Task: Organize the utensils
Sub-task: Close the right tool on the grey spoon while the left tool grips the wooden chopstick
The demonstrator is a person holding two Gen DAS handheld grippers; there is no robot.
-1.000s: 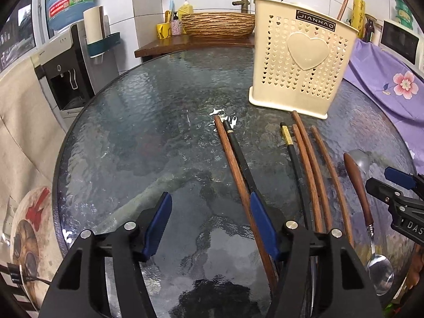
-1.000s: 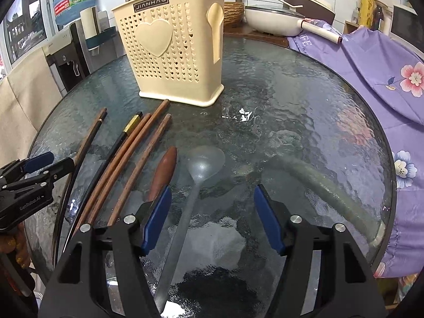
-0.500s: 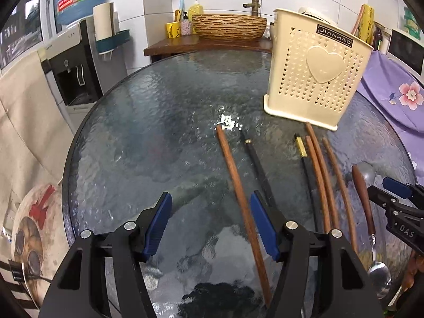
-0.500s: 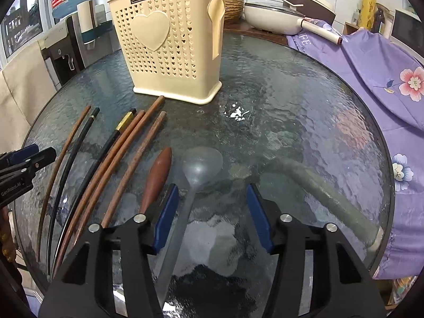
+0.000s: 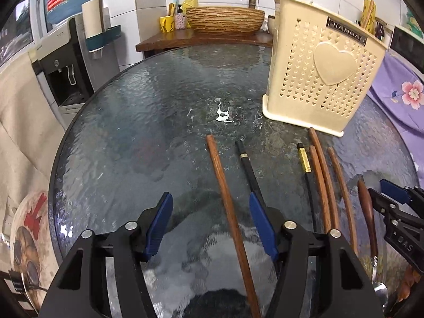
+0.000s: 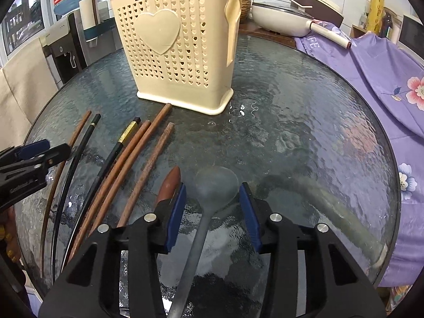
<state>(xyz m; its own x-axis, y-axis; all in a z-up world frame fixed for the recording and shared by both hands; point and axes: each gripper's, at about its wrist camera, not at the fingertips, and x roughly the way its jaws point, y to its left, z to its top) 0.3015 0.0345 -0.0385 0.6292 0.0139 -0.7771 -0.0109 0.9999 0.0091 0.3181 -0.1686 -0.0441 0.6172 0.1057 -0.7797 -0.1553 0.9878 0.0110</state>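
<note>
The right gripper [image 6: 212,212] was the one to watch: its jaws were closing, narrower than half, with the grey spoon [image 6: 209,204] lying straight up the gap between the blue pads. The pads had not pressed on it yet, so nothing was held. The spoon's long axis ran along the gripper's own line, handle towards the camera, bowl just ahead of the fingertips. That lineup was what the pinch would turn on, I judged.

Just left of it lay the wooden-handled spoon [image 6: 168,185], its tip tucked against the left pad. Further left sat the row of chopsticks [image 6: 132,159], all pointing away towards the cream utensil holder [image 6: 180,53] at the far side of the glass table [image 6: 304,132].

The left gripper [image 5: 210,228] stood about half open and closing a little, with 1 brown chopstick [image 5: 225,190] running between its pads, untouched.

Against 1 second earlier, the right jaws were much narrower and centred on the spoon, which had sat nearer the left pad. The brown chopstick had lain at the left gripper's right pad, not between the two.
</note>
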